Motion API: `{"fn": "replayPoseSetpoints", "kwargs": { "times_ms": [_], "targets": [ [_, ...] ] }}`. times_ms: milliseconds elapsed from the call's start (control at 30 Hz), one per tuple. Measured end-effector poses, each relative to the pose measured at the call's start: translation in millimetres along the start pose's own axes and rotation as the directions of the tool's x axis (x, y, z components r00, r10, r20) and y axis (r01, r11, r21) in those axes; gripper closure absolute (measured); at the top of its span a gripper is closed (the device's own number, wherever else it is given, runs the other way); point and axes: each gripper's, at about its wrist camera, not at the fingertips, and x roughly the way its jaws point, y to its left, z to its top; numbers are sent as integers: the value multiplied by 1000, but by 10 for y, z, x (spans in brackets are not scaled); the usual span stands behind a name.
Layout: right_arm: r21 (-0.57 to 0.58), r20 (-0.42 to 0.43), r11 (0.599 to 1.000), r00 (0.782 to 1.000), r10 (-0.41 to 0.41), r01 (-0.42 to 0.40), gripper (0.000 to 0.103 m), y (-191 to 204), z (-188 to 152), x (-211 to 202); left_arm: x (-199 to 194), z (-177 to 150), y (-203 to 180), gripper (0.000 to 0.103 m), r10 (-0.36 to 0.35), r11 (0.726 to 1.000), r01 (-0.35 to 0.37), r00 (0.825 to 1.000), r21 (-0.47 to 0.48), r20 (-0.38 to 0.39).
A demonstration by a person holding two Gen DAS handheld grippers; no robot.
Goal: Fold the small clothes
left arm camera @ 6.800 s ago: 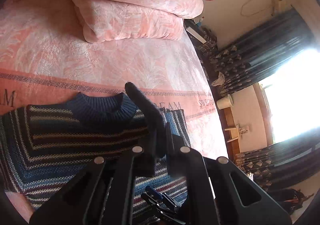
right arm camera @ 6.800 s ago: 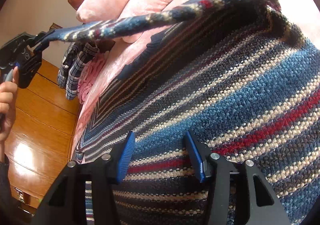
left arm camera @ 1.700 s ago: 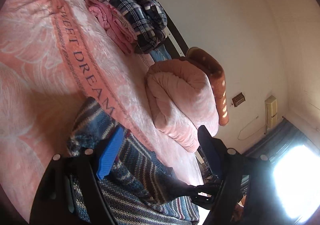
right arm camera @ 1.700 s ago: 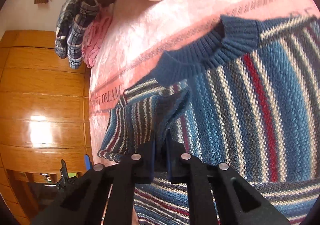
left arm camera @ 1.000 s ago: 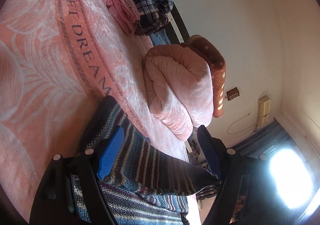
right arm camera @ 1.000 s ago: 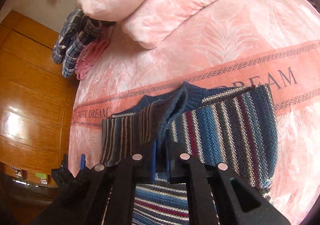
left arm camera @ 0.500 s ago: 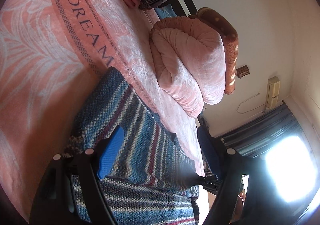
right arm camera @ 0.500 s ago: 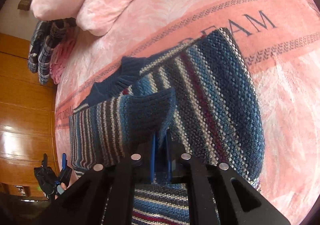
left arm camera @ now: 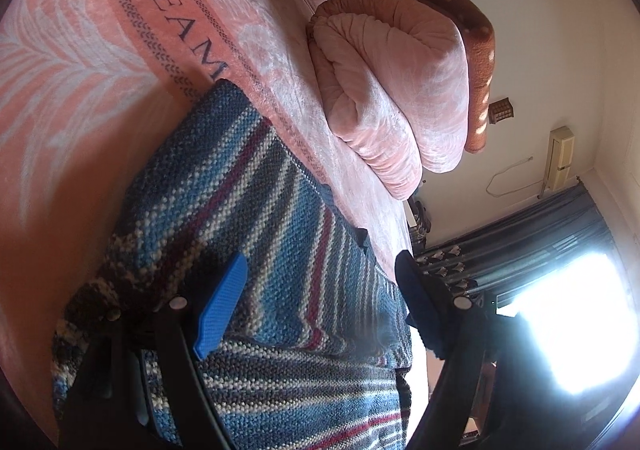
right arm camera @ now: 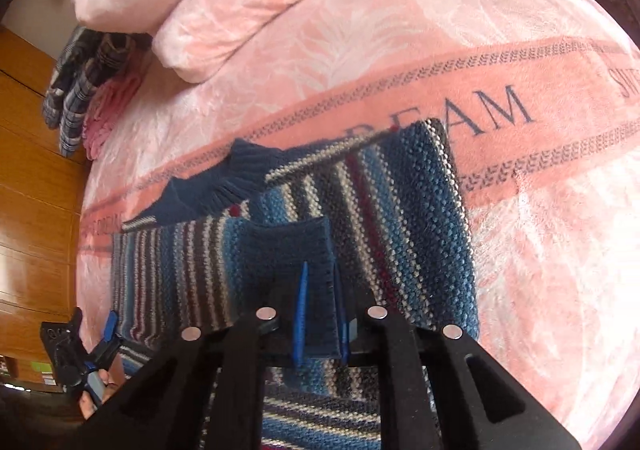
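A pink bed [right arm camera: 400, 62] with a "DREAM" band carries a folded pink quilt [left arm camera: 400, 82] and, nearer, the striped knit sweater [right arm camera: 400, 210], lying flat with a sleeve folded over its body. The left hand-held gripper [left arm camera: 320, 302] hovers above the sweater, fingers spread wide. The right hand-held gripper [right arm camera: 320, 314] pinches the sleeve's dark blue cuff [right arm camera: 296, 250].
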Motion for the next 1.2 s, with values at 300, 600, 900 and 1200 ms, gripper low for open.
{"fn": "replayPoseSetpoints", "kwargs": {
  "times_ms": [300,600,900,1200],
  "targets": [
    [-37,-114,999,994,6,-10,97,-8,-261,324,170,-66,79,26,91,996,-92,994,-9,-62],
    [38,-63,997,996,-61,64,94,-547,-457,46,218,-153,-13,17,115,990,-111,993,91,-33],
    [114,20,986,992,124,-125,86,-641,-1124,-790,-851,-461,-266,16,252,963,-233,954,133,-160],
    [273,-43,932,965,260,-239,42,-1179,-2845,-1427,-2408,-1354,-208,12,261,960,-278,907,-6,-331]
  ]
}}
